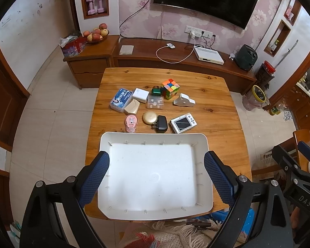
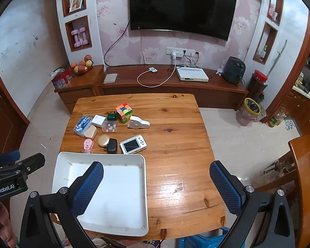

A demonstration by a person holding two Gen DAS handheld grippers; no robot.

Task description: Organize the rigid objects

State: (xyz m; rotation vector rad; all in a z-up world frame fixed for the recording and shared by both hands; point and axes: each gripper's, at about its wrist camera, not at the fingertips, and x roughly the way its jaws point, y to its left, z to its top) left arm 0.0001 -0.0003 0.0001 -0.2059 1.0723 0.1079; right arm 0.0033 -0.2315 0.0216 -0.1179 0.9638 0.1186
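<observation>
Wall-mounted television (image 2: 181, 8) above a long wooden cabinet (image 2: 175, 86) — fruit bowl (image 1: 96, 35), white set-top box (image 2: 192, 76).

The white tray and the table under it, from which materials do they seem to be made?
The white tray looks like moulded plastic with a matte finish: uniform colour, rounded corners, thin smooth rim. The table looks like solid or veneered wood under glossy varnish: visible grain, dark knots, and bright reflections near the front edge.

1 tray (image 1: 105, 142), 1 table (image 1: 217, 107). On it: 1 cube (image 1: 170, 88), 1 camera (image 1: 183, 122), 1 charger (image 1: 161, 123), 1 gold compact (image 1: 149, 117), 1 pink case (image 1: 131, 122), 1 green box (image 1: 156, 90), 1 clear box (image 1: 155, 101), 2 white boxes (image 1: 141, 95), 1 blue box (image 1: 121, 99), 1 beige case (image 1: 131, 106).
</observation>
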